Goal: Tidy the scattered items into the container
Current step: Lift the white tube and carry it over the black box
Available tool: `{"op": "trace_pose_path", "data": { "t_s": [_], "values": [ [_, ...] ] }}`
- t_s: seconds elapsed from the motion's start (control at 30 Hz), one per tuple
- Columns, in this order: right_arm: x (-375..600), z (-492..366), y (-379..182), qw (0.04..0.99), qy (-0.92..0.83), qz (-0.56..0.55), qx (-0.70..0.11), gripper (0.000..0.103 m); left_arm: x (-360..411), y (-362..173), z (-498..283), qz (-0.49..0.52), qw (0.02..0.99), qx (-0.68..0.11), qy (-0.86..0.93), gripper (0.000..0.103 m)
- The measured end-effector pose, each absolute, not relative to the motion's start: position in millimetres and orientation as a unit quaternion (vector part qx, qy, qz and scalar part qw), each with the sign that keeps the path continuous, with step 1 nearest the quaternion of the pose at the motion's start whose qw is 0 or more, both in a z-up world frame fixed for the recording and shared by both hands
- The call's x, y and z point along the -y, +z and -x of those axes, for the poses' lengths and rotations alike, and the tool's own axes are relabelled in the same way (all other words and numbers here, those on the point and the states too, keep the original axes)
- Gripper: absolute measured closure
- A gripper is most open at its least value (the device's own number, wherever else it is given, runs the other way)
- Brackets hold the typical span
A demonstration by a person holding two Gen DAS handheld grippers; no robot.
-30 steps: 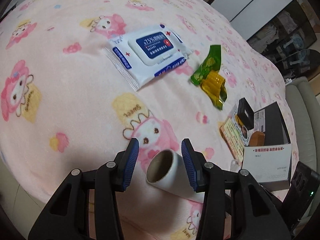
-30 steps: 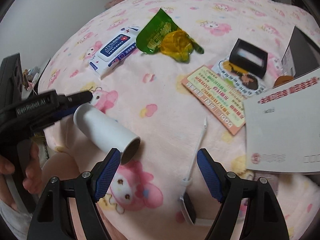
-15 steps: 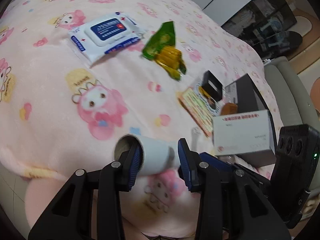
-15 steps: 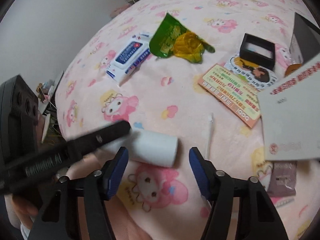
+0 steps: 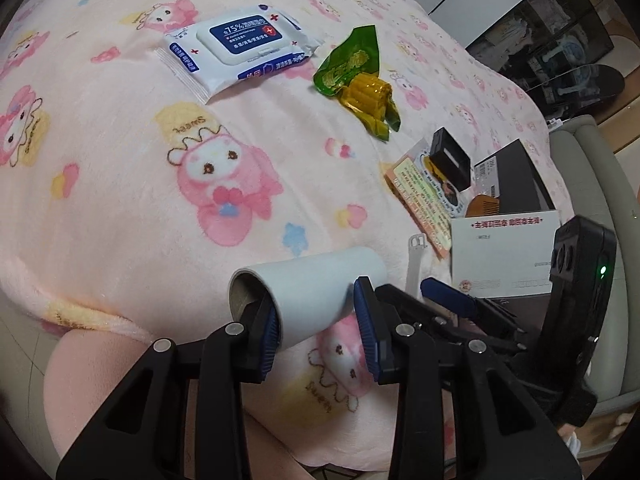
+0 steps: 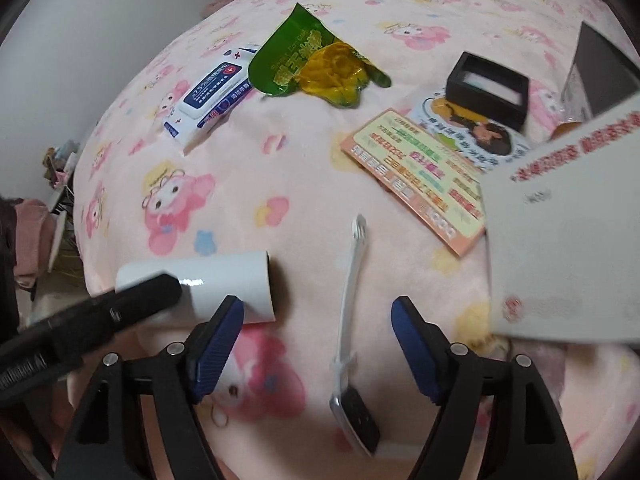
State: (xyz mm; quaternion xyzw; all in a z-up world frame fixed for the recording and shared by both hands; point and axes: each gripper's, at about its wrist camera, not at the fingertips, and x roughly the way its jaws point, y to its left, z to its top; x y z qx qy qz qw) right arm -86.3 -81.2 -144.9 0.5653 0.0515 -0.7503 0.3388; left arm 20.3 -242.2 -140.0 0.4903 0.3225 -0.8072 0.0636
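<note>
While a second ago merely straddling the roll, now clamped on it: left gripper, one pad in the open end, one outside. Roll since swung crosswise, low over the blanket; lifted or resting, hard to say. Right gripper spread wide, empty, over the strap. Wipes and wrapper scattered beyond. Container not clearly identifiable, so no drop-off yet in sight.

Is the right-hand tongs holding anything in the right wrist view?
No, the right tongs stand open and empty above the white strap on the blanket.
</note>
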Motion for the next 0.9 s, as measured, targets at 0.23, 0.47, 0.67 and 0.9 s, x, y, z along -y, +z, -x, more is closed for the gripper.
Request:
{"op": "trace_pose_path", "data": {
  "t_s": [0.23,0.47,0.67,0.9],
  "values": [
    [77,87,-142,0.38,-0.725,-0.575,0.002,0.049,238,-136,-18,-0.487,0.031,-0.335,-0.806,0.073],
    [71,79,-122,0.384,-0.737,-0.556,-0.005,0.057,233,-128,-17,-0.477,0.013,-0.342,-0.809,0.077],
    [67,80,-121,0.376,-0.746,-0.549,-0.011,0.057,235,-125,-20,-0.473,0.033,-0.33,-0.816,0.077],
    [47,92,-124,0.335,-0.762,-0.554,0.015,0.054,255,-122,-33,-0.457,0.073,-0.335,-0.821,0.077]
  ]
}}
